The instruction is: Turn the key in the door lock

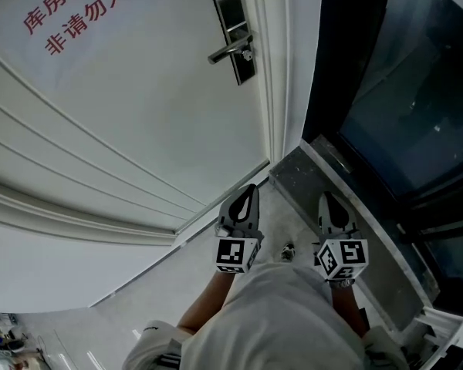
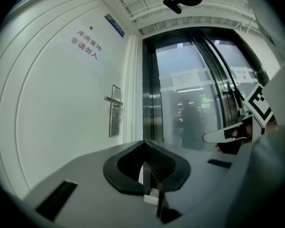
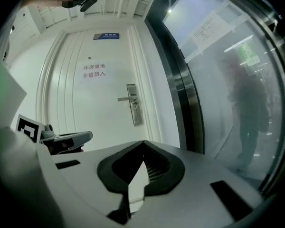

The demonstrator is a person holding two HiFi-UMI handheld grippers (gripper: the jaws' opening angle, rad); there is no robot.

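A white door with red lettering bears a steel lock plate and a lever handle. The same lock plate stands far ahead in the right gripper view and, as a lock plate, left of centre in the left gripper view. I cannot make out a key from here. My left gripper and right gripper are held side by side, low and well short of the door. Both point towards it. The left gripper and right gripper are shut with nothing between their jaws.
Right of the door runs a dark-framed glass wall, with a grey stone sill at its foot. The white door frame separates the two. A blue sign hangs above the door. Pale floor lies below the grippers.
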